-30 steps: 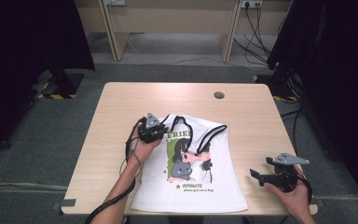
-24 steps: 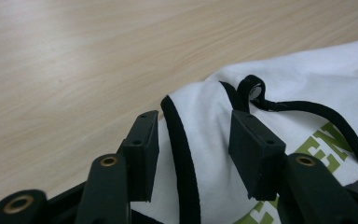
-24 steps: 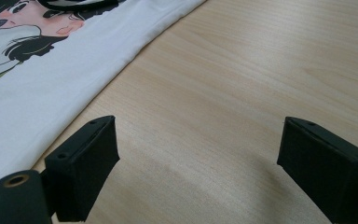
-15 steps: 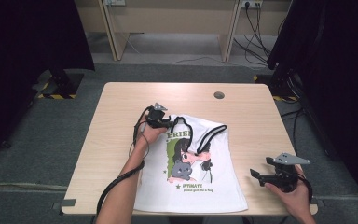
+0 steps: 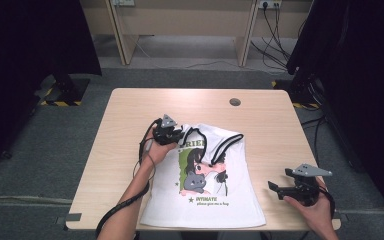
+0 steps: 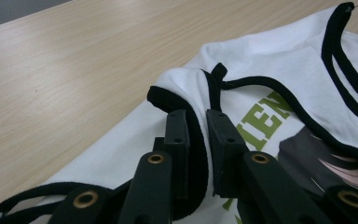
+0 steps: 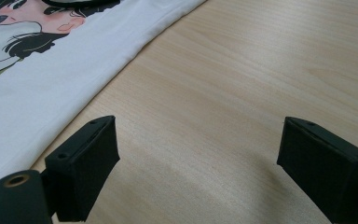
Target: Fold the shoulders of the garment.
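The white sleeveless cotton top with black trim and a cartoon print [image 5: 205,180] lies flat at the near middle of the pale wooden table [image 5: 130,115]. The left gripper [image 6: 197,140] has just closed its jaws on the top's far-left black-edged strap, so lifting or folding can begin. The right gripper [image 7: 198,163] rests wide open and empty, near right.

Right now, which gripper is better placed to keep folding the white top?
Left. The left gripper is shut on the black-trimmed shoulder edge of the white top, its jaws having just closed. The right gripper hangs open over bare table beside the hem, holding nothing.
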Demonstrator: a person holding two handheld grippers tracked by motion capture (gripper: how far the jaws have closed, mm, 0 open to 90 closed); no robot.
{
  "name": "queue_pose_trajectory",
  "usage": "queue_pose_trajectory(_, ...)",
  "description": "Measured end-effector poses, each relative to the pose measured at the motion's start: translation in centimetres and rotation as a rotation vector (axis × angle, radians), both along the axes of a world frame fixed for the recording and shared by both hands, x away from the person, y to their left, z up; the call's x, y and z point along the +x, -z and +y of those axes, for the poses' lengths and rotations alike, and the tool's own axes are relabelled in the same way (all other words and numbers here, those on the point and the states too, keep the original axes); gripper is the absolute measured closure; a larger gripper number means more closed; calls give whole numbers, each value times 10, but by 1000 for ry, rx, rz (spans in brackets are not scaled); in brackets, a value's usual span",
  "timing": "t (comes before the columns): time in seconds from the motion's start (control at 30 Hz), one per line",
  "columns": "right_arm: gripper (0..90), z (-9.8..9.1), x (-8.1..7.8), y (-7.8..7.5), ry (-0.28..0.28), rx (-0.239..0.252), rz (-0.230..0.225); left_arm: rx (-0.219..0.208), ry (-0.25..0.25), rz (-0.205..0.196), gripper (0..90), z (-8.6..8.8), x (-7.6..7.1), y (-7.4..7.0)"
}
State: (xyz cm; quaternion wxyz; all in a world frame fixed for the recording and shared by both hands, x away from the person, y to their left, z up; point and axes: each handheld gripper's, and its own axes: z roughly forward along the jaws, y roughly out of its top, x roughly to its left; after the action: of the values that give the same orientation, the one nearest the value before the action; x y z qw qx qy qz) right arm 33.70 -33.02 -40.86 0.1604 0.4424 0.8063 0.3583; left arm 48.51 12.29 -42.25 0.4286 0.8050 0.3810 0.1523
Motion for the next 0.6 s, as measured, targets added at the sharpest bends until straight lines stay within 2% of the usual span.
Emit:
queue_pose_trajectory(0.17, 123, 0, 0, 0, 2, -2, 3, -6, -3, -1, 753, 2, 1, 1)
queue_pose_trajectory(0.33, 123, 0, 0, 0, 3, -2, 1, -11, -7, -4, 762, -1, 3, 1)
queue_pose_trajectory(0.6, 123, 0, 0, 0, 0, -1, 2, -12, 24, -63, 749, 3, -11, -6)
